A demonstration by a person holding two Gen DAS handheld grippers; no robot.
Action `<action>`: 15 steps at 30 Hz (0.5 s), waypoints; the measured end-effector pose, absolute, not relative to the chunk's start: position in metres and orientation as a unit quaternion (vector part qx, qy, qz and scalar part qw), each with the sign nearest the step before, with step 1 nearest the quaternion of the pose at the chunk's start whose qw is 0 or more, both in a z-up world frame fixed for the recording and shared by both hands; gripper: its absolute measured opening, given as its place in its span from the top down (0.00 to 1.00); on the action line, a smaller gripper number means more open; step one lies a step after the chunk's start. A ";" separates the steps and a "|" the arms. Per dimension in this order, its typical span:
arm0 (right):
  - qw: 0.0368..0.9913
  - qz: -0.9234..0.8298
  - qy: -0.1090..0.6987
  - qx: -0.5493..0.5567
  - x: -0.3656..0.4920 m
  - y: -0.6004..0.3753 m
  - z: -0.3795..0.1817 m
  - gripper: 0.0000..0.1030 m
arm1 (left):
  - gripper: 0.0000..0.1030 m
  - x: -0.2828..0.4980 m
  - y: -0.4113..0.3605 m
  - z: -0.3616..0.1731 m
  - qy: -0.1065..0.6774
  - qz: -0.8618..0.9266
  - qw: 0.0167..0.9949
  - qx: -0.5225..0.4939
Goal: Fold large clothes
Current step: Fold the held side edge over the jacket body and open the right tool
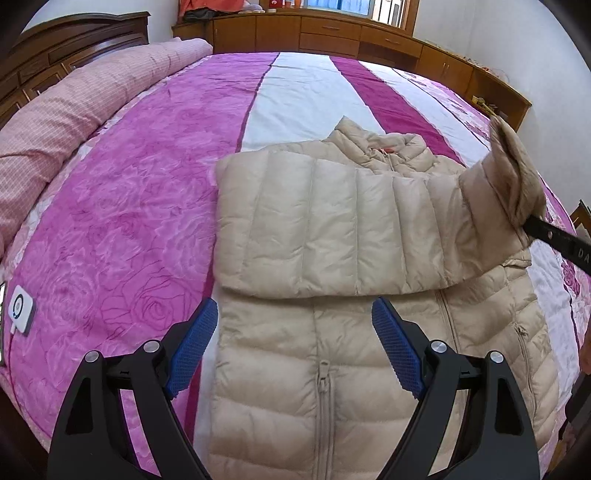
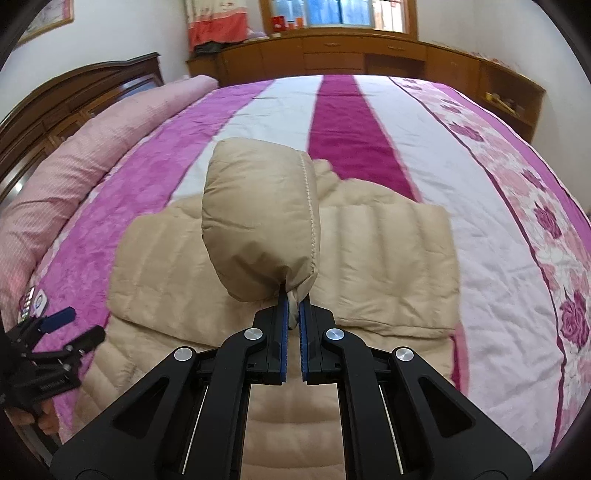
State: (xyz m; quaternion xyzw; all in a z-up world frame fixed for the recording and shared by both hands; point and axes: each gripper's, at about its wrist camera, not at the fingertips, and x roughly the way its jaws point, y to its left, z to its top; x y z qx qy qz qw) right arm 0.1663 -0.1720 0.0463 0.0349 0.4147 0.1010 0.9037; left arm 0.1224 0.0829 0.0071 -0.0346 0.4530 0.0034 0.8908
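Jacket [image 1: 332, 332] lies flat on bed [image 1: 147, 184], collar [image 1: 373, 142] at jacket's far end. One sleeve [image 1: 332, 221] folded across jacket's chest. Other sleeve [image 2: 258, 221] raised above jacket. Rolled quilt [image 1: 74, 122] left of jacket, along bed's edge. Cabinets [image 1: 325, 33] behind bed.

Beige jacket [image 1: 332, 229] on striped bed [image 1: 147, 206]
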 end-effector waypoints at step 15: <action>0.888 0.045 0.453 0.061 0.174 -0.236 -0.006 0.66 | 0.20 0.153 0.071 -0.017 0.458 0.013 0.888 -0.023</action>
